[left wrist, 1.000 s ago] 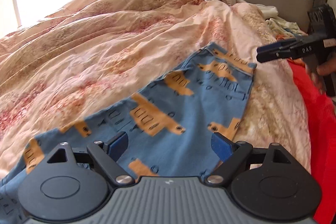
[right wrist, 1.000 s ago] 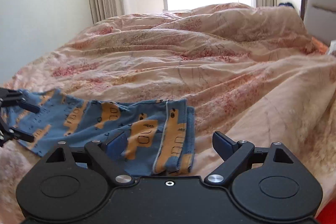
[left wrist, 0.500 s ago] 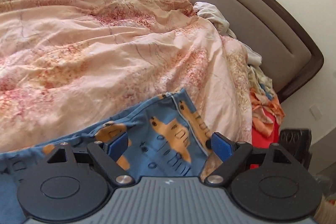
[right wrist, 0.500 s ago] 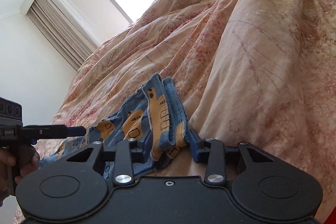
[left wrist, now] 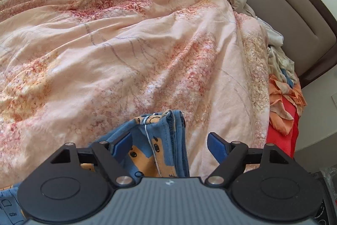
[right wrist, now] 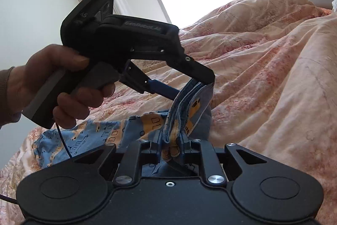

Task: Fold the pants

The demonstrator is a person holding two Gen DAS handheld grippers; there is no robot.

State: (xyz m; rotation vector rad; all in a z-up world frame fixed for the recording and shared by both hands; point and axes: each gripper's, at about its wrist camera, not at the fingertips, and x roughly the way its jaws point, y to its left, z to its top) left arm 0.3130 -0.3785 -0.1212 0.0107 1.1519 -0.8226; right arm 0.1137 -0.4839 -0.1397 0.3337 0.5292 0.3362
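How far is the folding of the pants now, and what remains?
Done: the pants already lie doubled lengthwise on the duvet. In hand: the right gripper is shut on one bunched end, lifted off the bed; the left gripper straddles the same end, open, not yet gripping. Left: carry this end over to the far end and flatten the fold.

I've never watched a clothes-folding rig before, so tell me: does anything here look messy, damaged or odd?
Two things. A loose pale thread dangles down the blue patterned pants between the open left tongs. Crumpled clothes are heaped at the bed's edge by the headboard. Nothing looks damaged.
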